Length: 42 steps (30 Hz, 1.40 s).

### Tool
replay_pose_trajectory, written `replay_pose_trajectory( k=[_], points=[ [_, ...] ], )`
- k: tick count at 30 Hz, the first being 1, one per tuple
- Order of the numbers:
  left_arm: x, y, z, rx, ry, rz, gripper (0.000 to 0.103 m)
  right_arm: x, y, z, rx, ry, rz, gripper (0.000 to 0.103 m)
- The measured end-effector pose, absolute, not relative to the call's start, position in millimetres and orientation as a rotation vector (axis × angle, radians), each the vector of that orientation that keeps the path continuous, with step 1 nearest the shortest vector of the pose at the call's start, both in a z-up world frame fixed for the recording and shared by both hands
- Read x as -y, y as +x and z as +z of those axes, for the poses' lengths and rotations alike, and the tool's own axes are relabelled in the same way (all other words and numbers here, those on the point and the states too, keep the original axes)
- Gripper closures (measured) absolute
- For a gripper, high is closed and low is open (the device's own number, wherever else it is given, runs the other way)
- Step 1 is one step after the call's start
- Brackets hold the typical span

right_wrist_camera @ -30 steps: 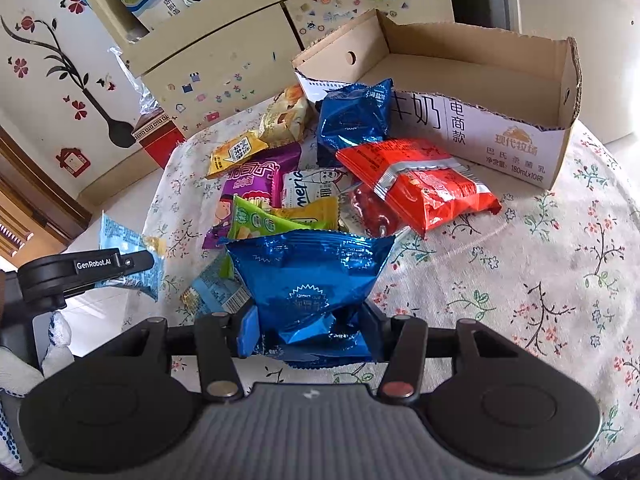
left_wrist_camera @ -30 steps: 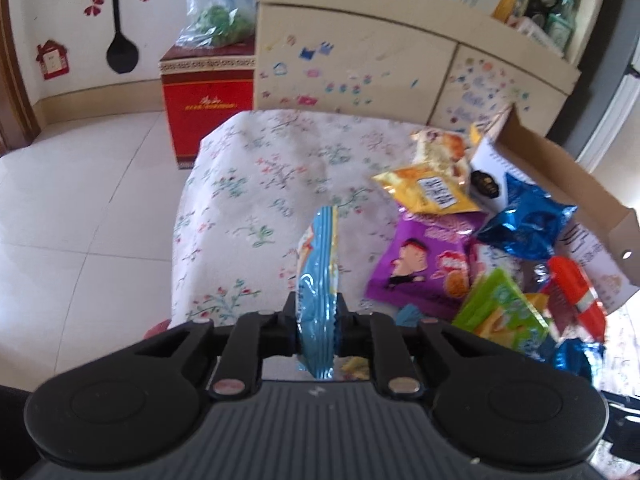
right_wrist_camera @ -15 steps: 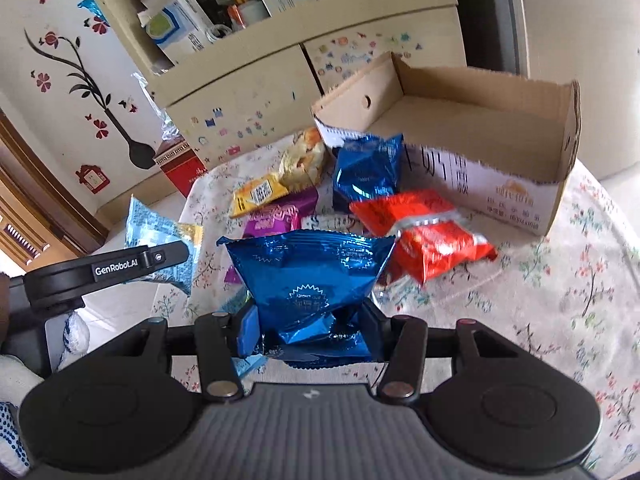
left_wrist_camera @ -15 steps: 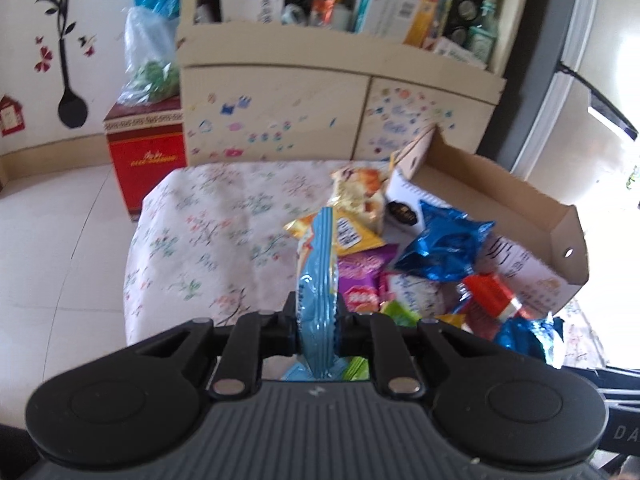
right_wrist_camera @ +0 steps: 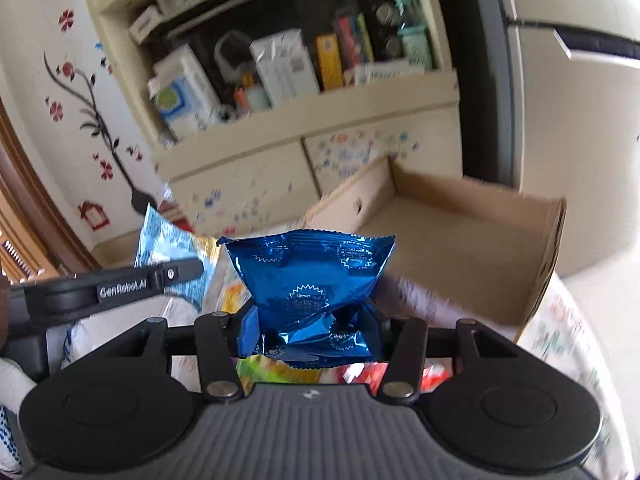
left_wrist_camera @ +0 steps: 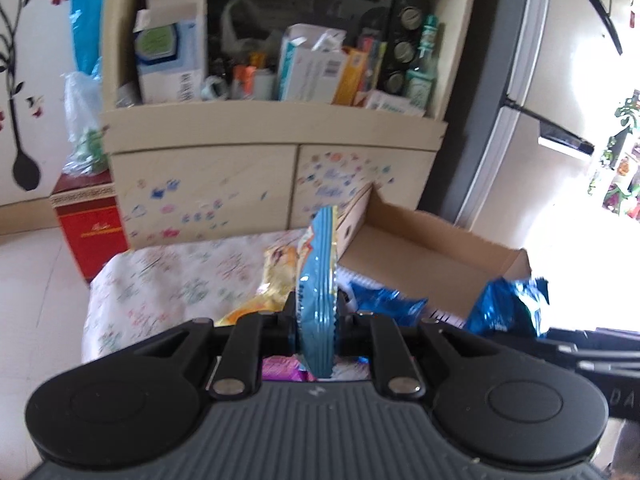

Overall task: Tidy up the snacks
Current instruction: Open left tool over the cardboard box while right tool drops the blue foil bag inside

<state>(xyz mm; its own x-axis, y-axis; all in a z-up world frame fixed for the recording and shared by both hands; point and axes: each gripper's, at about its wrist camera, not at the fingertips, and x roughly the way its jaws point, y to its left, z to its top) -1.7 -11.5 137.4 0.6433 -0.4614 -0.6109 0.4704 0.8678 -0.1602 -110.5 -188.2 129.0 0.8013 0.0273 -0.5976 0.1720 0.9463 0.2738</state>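
My left gripper (left_wrist_camera: 316, 320) is shut on a thin light-blue snack packet (left_wrist_camera: 318, 264), held edge-on above the table. My right gripper (right_wrist_camera: 312, 332) is shut on a dark-blue foil snack bag (right_wrist_camera: 316, 280), which stands upright between the pads. An open cardboard box (right_wrist_camera: 460, 232) lies just beyond both, its inside bare. The right wrist view shows the light-blue packet (right_wrist_camera: 168, 244) at the left. The left wrist view shows the held foil bag (left_wrist_camera: 508, 304) at the right. Loose snacks lie below: a yellow bag (left_wrist_camera: 260, 304), another blue bag (left_wrist_camera: 384, 304), green (right_wrist_camera: 260, 368) and red (right_wrist_camera: 360, 372) packets.
A floral tablecloth (left_wrist_camera: 168, 280) covers the table. Behind it stands a cream cabinet (left_wrist_camera: 272, 148) with a cluttered shelf. A red box (left_wrist_camera: 92, 228) sits on the floor at the left. A gloved hand (right_wrist_camera: 12, 384) shows at the left edge.
Both grippers have risen with their packets still held. The views have swung from the snack pile toward the cardboard box and the cabinet shelf.
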Motion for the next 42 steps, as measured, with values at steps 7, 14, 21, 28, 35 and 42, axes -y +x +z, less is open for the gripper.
replay_pose_trajectory(
  k=[7,14,21,28,35,42],
  points=[
    [48.4,23.2,149.0,-0.679,0.017,-0.603,0.089,235.6,-96.0,137.4,-0.573,0.377,-0.18,0.046],
    [87.9,45.6,152.2,-0.678,0.029,-0.676,0.089,264.2,-78.5,129.3,-0.587,0.454,-0.275,0.046],
    [127.2,69.2,140.5,-0.701,0.062,-0.734,0.089,281.2,-62.9,118.6,-0.608,0.517,-0.341,0.046],
    [162.3,95.0,115.1,-0.755,0.062,-0.814,0.086,294.1,-48.6,105.2,-0.605,0.587,-0.441,0.042],
    [156.9,101.2,108.4,-0.786,0.019,-0.769,0.039,295.8,-47.7,104.7,-0.606,0.586,-0.451,0.026],
    [122.8,98.4,122.3,-0.793,0.01,-0.696,0.031,275.6,-49.7,110.5,-0.647,0.571,-0.311,0.018]
  ],
)
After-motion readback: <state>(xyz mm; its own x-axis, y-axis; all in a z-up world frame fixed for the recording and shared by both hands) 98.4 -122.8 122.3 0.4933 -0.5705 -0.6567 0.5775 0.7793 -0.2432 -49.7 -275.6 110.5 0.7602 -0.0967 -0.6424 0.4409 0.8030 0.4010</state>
